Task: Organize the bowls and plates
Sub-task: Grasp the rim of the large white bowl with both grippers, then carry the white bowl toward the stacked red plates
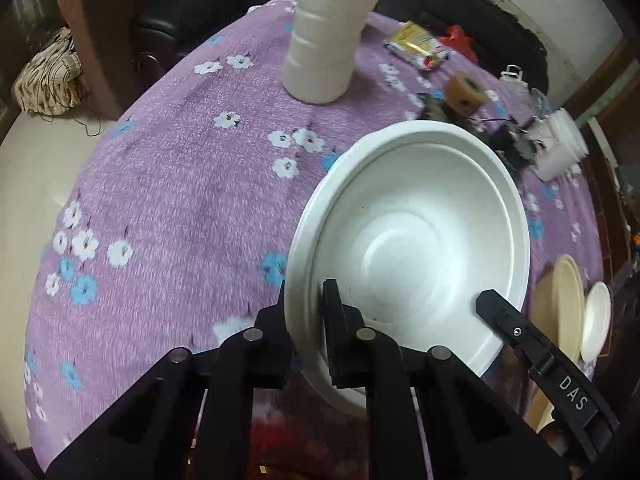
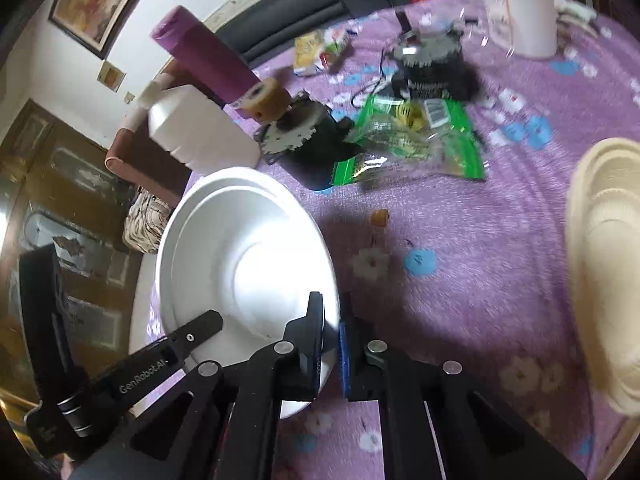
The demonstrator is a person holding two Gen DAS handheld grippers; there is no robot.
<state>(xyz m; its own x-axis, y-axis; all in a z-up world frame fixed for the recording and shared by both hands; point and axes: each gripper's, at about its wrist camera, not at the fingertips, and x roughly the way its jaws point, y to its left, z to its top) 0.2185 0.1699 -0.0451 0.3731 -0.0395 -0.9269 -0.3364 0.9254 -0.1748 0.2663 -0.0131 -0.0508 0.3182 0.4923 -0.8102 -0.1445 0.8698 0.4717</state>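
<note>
- Bowl point(image 1: 412, 216), white, clamped at opposite rim edges: left gripper point(image 1: 306, 320) closed on one side, right gripper point(image 2: 330, 344) closed on the other, rim wall pinched between each pair of pads.
- Sat tilted over the purple tablecloth point(image 1: 172, 200), near its front edge; lifted or resting, could not tell.
- Step judged: grasp made, carry not yet begun.
- Next move would call for a level two-handed lift toward the beige plates point(image 2: 604, 272) at the cloth's right edge, both grips kept even.
- Shown only by the right view: green packet point(image 2: 416, 140) beyond the bowl.
- Shown only by the left view: small white plate point(image 1: 597, 320) leaning beside the beige ones.
</note>
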